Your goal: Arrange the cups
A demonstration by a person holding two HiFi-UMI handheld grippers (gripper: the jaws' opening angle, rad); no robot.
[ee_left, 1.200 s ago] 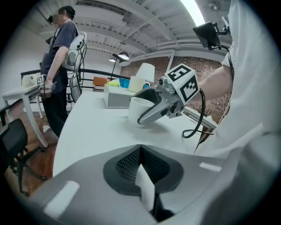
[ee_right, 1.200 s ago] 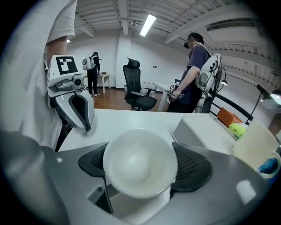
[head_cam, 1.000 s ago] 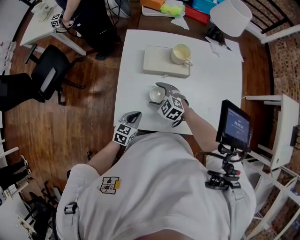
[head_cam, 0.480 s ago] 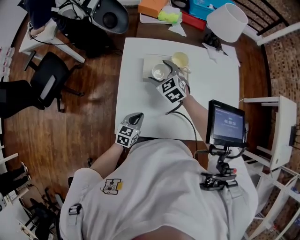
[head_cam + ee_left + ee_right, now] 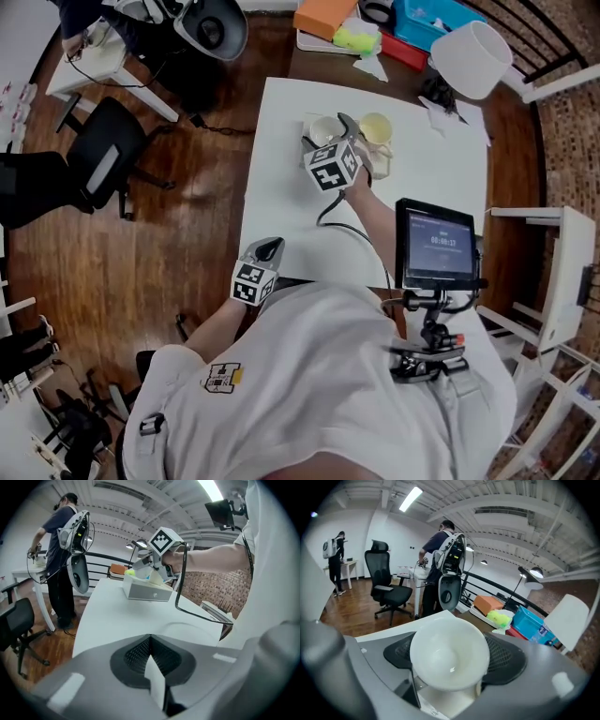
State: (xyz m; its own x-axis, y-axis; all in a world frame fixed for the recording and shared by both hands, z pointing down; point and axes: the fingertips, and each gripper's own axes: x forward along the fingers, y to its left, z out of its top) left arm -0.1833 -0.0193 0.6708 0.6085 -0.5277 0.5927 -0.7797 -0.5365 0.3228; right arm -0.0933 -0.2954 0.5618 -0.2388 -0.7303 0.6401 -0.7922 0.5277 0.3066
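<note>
Right gripper view, white cup (image 5: 449, 657) between fingers (image 5: 508, 660)

L tool (image 5: 150, 641) jaws together, nothing btwn, over white table (image 5: 112, 616).

I swung my right gripper (image 5: 330, 132) and its white cup (image 5: 449, 657) across the table. It's over the tray (image 5: 383, 168) now, beside the cream cup (image 5: 376, 128).

**Right arm reaching with a cup, left arm tucked in**

The right gripper (image 5: 330, 131), grey plastic with a black-and-white marker cube (image 5: 333, 166), sits at the end of an outstretched bare forearm (image 5: 370, 220). It tilts downward, its jaws spread wide and clamped on either side of a small white ceramic cup (image 5: 449, 656). The left gripper (image 5: 269, 247), of the same grey make, hangs close to the torso (image 5: 319, 375) on a bent arm — jaws pressed together, nothing between them, also angled downward.
</note>
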